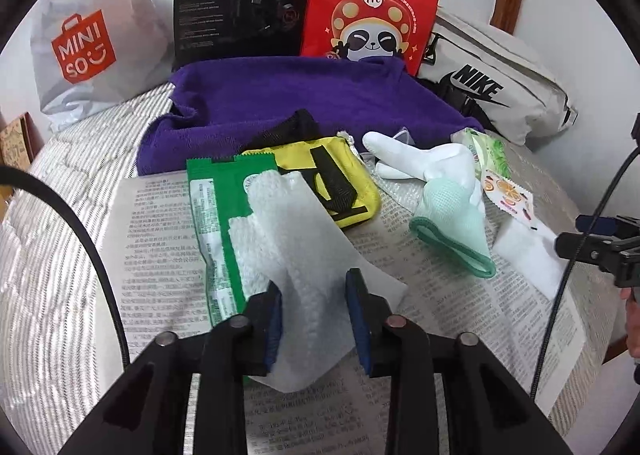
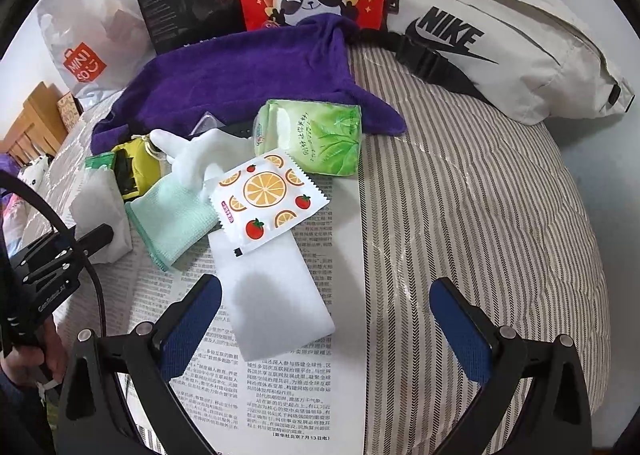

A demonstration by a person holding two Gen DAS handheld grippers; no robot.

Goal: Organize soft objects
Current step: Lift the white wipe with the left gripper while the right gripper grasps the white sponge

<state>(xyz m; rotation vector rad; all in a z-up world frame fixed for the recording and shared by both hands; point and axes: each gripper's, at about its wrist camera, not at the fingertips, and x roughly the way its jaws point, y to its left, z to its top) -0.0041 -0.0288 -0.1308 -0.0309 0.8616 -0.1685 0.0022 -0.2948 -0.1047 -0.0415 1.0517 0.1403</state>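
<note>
My left gripper (image 1: 316, 315) is shut on a folded white foam sheet (image 1: 296, 239) and holds it over a green packet (image 1: 216, 223) and the printed paper. Behind it lie a yellow pouch (image 1: 344, 183), a white and mint glove (image 1: 444, 191) and a purple towel (image 1: 288, 103). My right gripper (image 2: 324, 327) is open, its pads on either side of a second white foam sheet (image 2: 272, 295). An orange-print sachet (image 2: 268, 195) lies on that sheet's far end. A green tissue pack (image 2: 320, 135) sits beyond it.
A Miniso bag (image 1: 88, 51), a black box (image 1: 240, 3), a red panda bag (image 1: 372, 3) and a white Nike waist bag (image 2: 500, 35) line the back. Printed paper (image 2: 280, 395) covers the striped quilt (image 2: 480, 215). The left gripper also shows in the right wrist view (image 2: 96, 237).
</note>
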